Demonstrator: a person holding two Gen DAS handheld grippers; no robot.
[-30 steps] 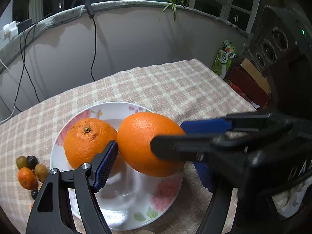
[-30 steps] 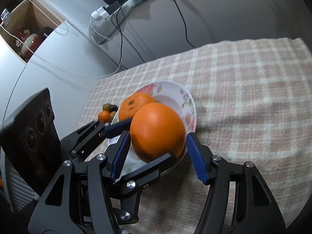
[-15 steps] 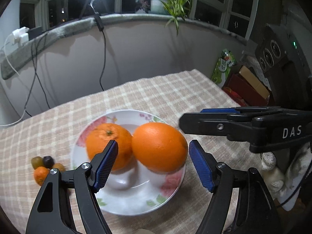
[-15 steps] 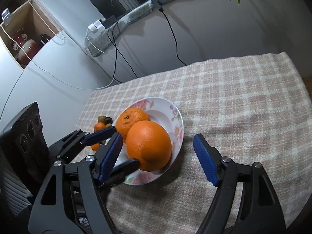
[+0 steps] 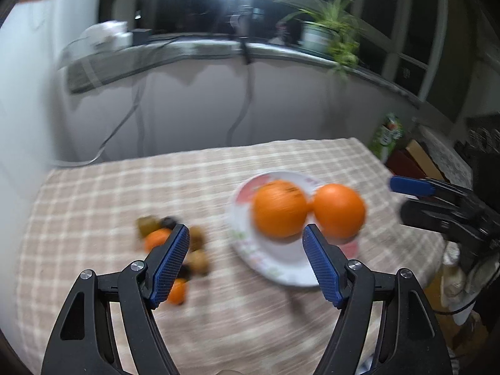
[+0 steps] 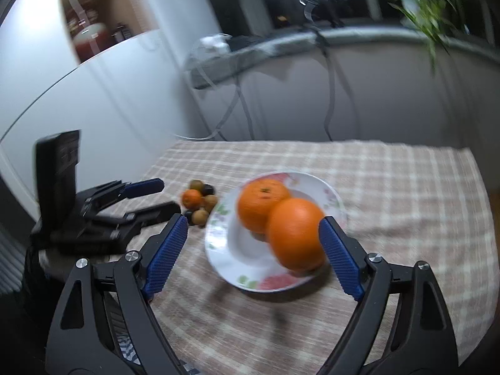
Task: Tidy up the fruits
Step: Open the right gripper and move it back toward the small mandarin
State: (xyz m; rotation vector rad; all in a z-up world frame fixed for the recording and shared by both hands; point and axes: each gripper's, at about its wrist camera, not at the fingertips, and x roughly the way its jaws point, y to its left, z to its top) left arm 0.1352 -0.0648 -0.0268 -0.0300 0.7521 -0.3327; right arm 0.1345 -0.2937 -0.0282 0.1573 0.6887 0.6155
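Both oranges sit touching on the floral plate (image 6: pixel 218 247), ahead of the right gripper (image 6: pixel 253 234): the smooth orange (image 6: pixel 295 232) just off its right finger, the stem-marked orange (image 6: pixel 262 204) beyond, stem dimple up. Being round, they show no long axis. A cluster of small fruits (image 5: pixel 175 240) lies on the checked cloth (image 5: pixel 93 203) before the left gripper (image 5: pixel 245 243). Both tools gape wide, gripping nothing.

Orange fruits (image 6: pixel 295 234), seemingly floral white plate (image 6: pixel 331 195), beige checked cloth (image 6: pixel 406 193).
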